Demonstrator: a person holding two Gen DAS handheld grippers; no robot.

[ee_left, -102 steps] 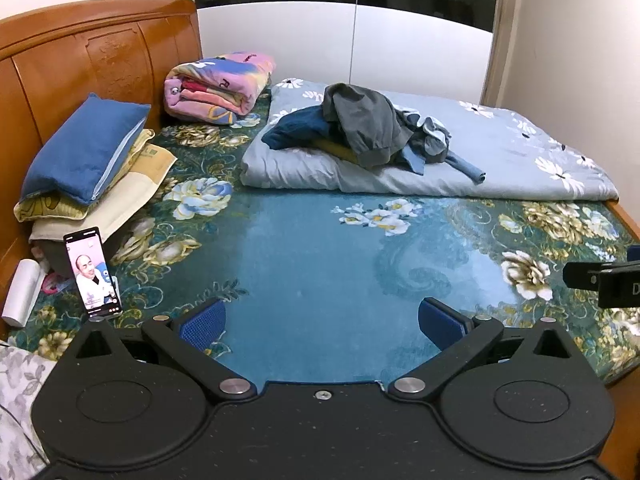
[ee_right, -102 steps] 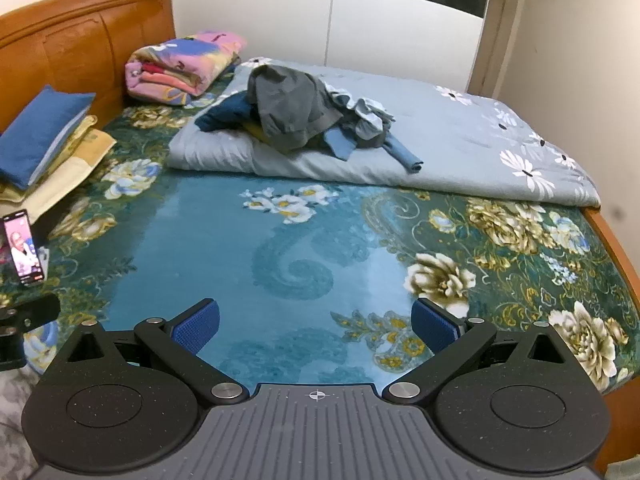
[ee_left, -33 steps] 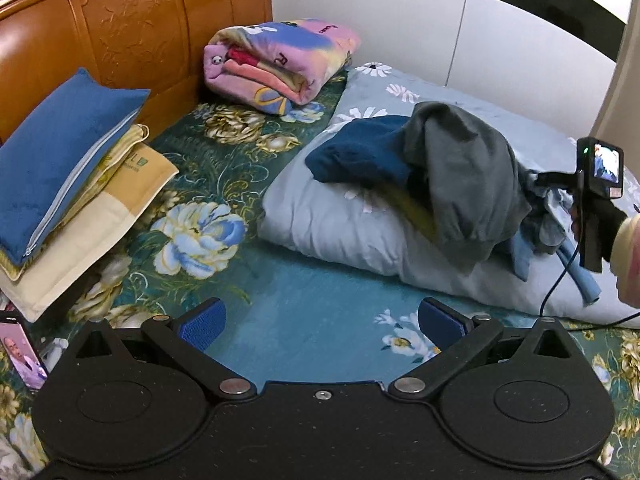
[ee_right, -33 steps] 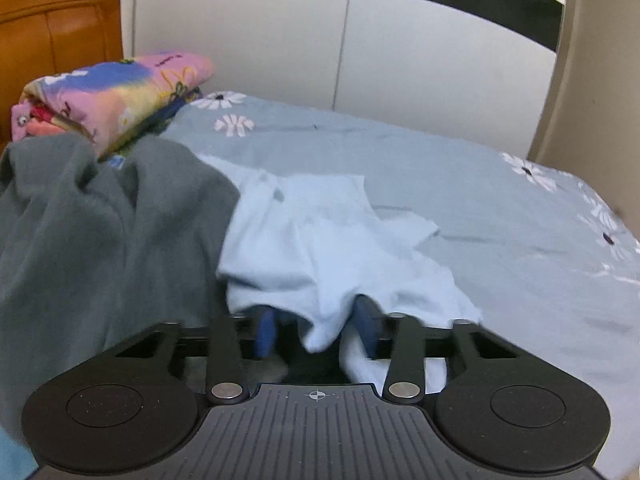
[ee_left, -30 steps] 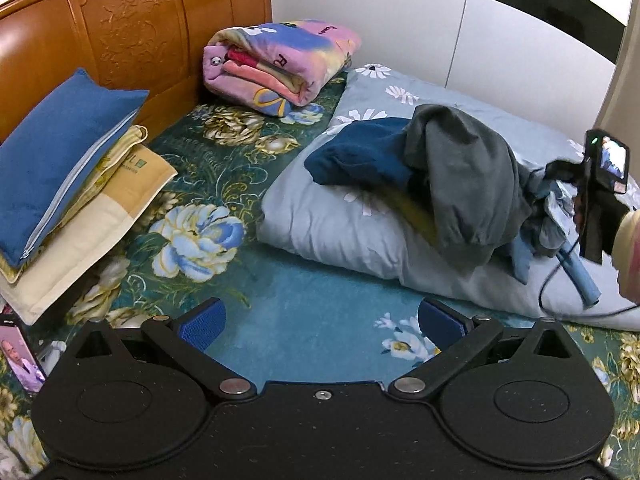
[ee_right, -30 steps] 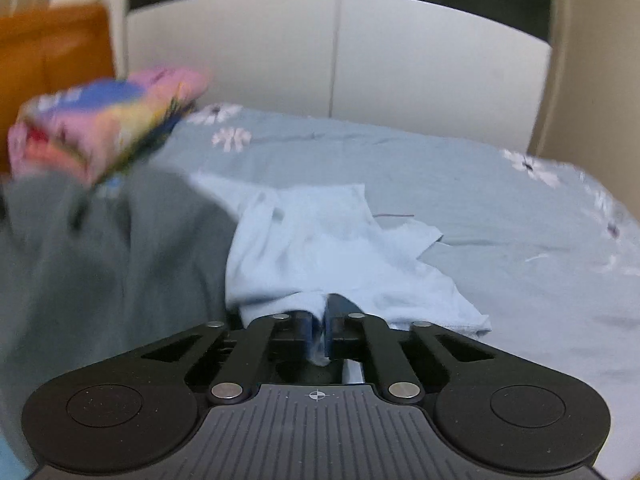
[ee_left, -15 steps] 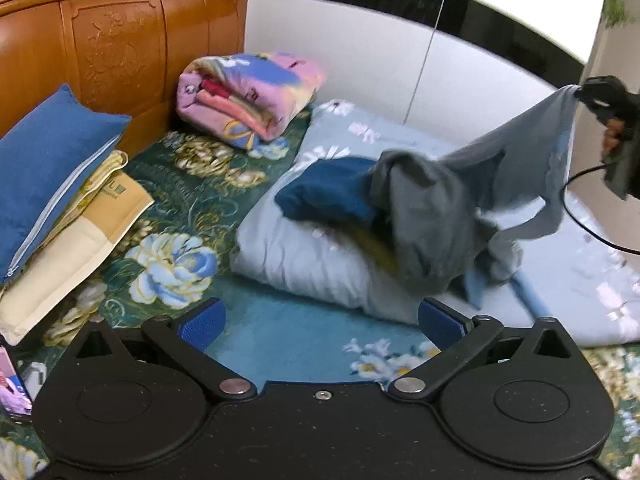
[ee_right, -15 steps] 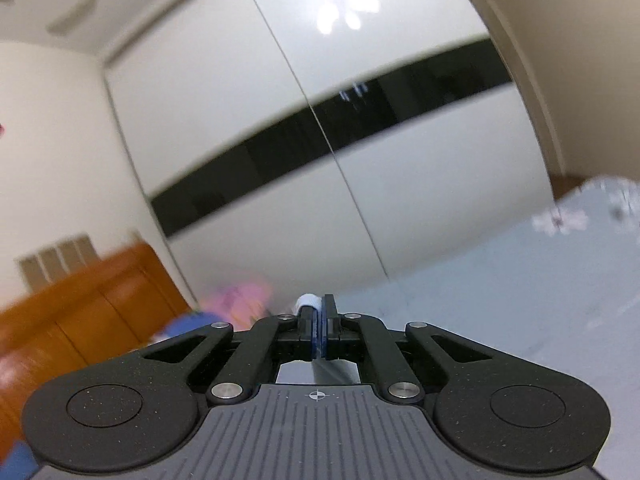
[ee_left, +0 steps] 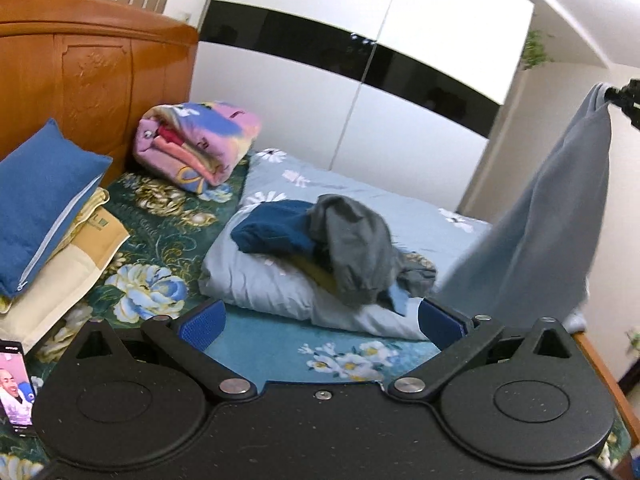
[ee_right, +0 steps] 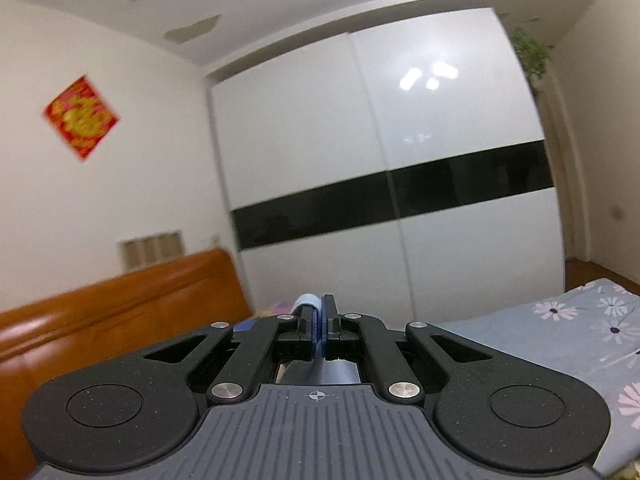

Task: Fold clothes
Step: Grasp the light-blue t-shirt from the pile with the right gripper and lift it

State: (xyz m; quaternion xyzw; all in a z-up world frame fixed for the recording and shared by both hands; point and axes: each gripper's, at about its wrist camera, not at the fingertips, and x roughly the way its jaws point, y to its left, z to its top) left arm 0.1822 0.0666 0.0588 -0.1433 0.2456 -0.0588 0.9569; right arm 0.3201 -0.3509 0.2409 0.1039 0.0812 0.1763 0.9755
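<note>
A light blue garment point(ee_left: 536, 240) hangs stretched from the upper right of the left wrist view down towards the bed. My right gripper point(ee_left: 612, 94) holds its top edge high in the air. In the right wrist view that gripper point(ee_right: 319, 320) is shut, with a fold of light blue cloth point(ee_right: 307, 301) pinched between its pads. A pile of clothes stays on the folded quilt point(ee_left: 280, 280): a grey garment point(ee_left: 352, 240) over a dark blue one point(ee_left: 272, 232). My left gripper point(ee_left: 320, 322) is open and empty, low over the bed in front of the pile.
A rolled pink blanket point(ee_left: 196, 144) lies by the wooden headboard point(ee_left: 80, 68). Blue and cream pillows point(ee_left: 44, 200) are stacked at left, with a lit phone point(ee_left: 14, 384) beside them. White wardrobe doors point(ee_right: 380, 160) stand behind the bed. The bed's right edge point(ee_left: 600, 364) is close.
My right gripper shut on the light blue garment and swung it high, pulling it off the pile. My left gripper rose and tilted up. The grey garment slumped back onto the quilt.
</note>
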